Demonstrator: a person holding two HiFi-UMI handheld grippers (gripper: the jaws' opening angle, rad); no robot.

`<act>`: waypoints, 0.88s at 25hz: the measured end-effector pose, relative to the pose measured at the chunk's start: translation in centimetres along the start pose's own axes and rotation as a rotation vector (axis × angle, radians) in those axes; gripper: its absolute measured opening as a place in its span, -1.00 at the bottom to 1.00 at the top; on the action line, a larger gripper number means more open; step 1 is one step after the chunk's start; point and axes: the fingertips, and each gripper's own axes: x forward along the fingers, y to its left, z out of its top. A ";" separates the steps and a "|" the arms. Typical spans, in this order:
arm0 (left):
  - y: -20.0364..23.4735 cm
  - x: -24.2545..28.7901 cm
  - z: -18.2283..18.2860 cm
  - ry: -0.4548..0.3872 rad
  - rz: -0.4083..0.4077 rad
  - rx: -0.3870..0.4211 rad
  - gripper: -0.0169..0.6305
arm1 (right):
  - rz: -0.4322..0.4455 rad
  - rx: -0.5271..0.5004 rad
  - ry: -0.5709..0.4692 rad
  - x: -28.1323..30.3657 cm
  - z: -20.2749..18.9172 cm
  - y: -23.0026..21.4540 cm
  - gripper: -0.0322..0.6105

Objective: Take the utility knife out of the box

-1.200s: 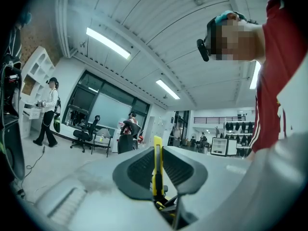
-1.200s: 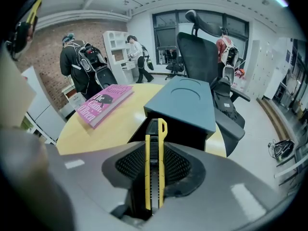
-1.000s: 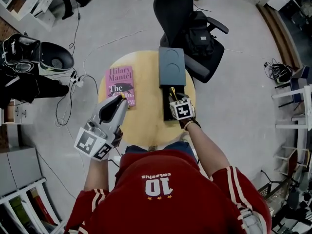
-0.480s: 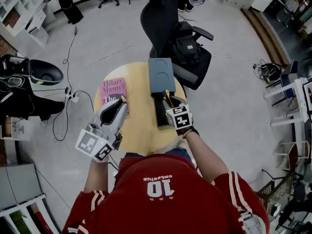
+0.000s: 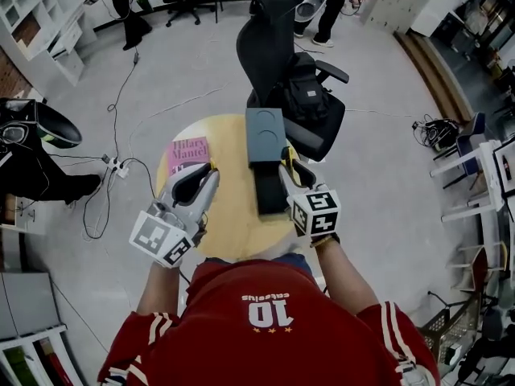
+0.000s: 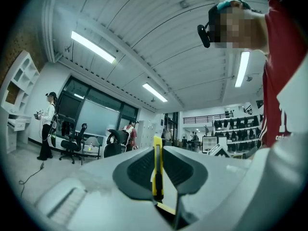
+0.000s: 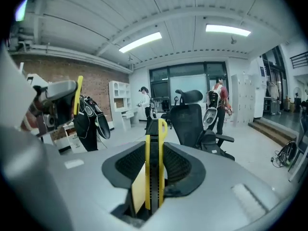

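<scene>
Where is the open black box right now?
Head view: the black box lies on the round table's right half, just nearer than the grey lid, beside the right gripper.

We look down on a pale grey floor (image 5: 185,71) with loose cables (image 5: 122,87) trailing across it. A round wooden bench (image 5: 233,211) sits below us, with a black office chair (image 5: 278,39) behind it and white shelving (image 5: 36,18) to the left. Farther off are a brick wall (image 7: 91,73), tall windows (image 7: 185,81) and strip lights (image 7: 139,41) on a ribbed ceiling (image 7: 183,13). What may be steps (image 7: 269,124) rise at the right.
</scene>
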 end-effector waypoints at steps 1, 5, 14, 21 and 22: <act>-0.2 0.0 0.1 -0.004 -0.004 0.001 -0.77 | 0.000 0.000 -0.032 -0.9 1.1 0.3 -0.53; -1.3 0.3 0.4 -0.015 -0.038 0.023 -0.77 | -0.013 -0.014 -0.135 -4.3 4.2 0.8 -0.53; -2.9 1.4 1.3 -0.042 -0.089 0.077 -0.76 | -0.084 -0.017 -0.277 -9.7 8.0 -0.1 -0.53; -3.7 2.1 2.3 -0.063 -0.117 0.065 -0.76 | -0.106 0.006 -0.374 -12.6 10.1 -0.2 -0.53; -3.7 2.3 2.4 -0.063 -0.119 0.067 -0.76 | -0.108 0.009 -0.385 -12.9 10.4 -0.2 -0.53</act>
